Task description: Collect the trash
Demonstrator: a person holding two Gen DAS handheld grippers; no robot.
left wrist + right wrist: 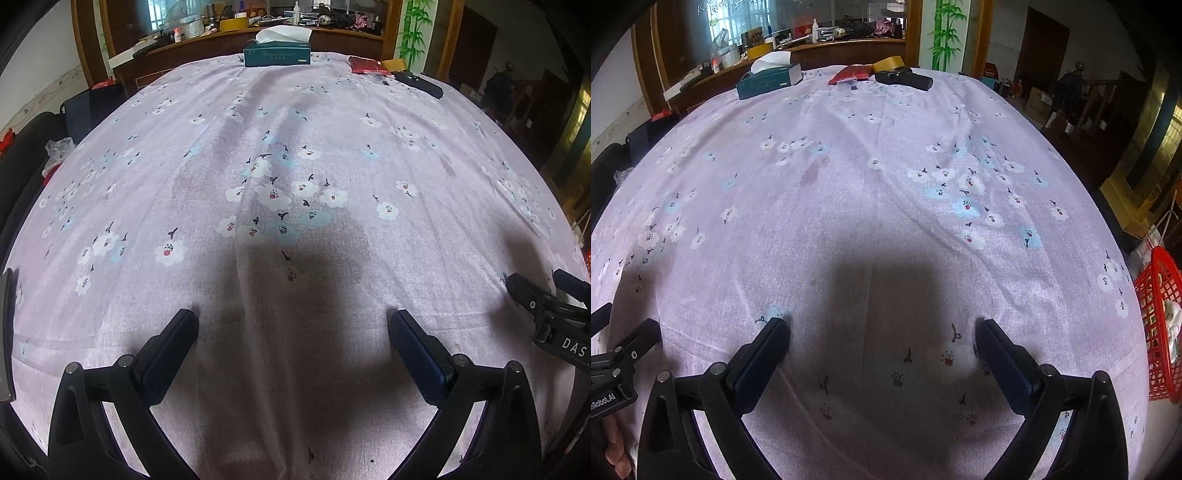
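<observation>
My left gripper (291, 321) hangs open over the near part of a table covered in a lilac flowered cloth (295, 166), with nothing between its fingers. My right gripper (882, 328) is open too, empty, over the same cloth (849, 184). The right gripper's body (550, 314) shows at the right edge of the left wrist view, and the left gripper's body (617, 362) at the left edge of the right wrist view. A red mesh basket (1160, 332) stands beside the table's right edge with something white crumpled inside. A red packet (849, 75) lies at the far end.
At the far end lie a teal tissue box (277, 55), a red packet (365, 65), a roll of brown tape (888, 63) and a black device (905, 78). A cluttered wooden counter (221, 26) runs behind. A clear plastic bag (59, 147) sits off the left side.
</observation>
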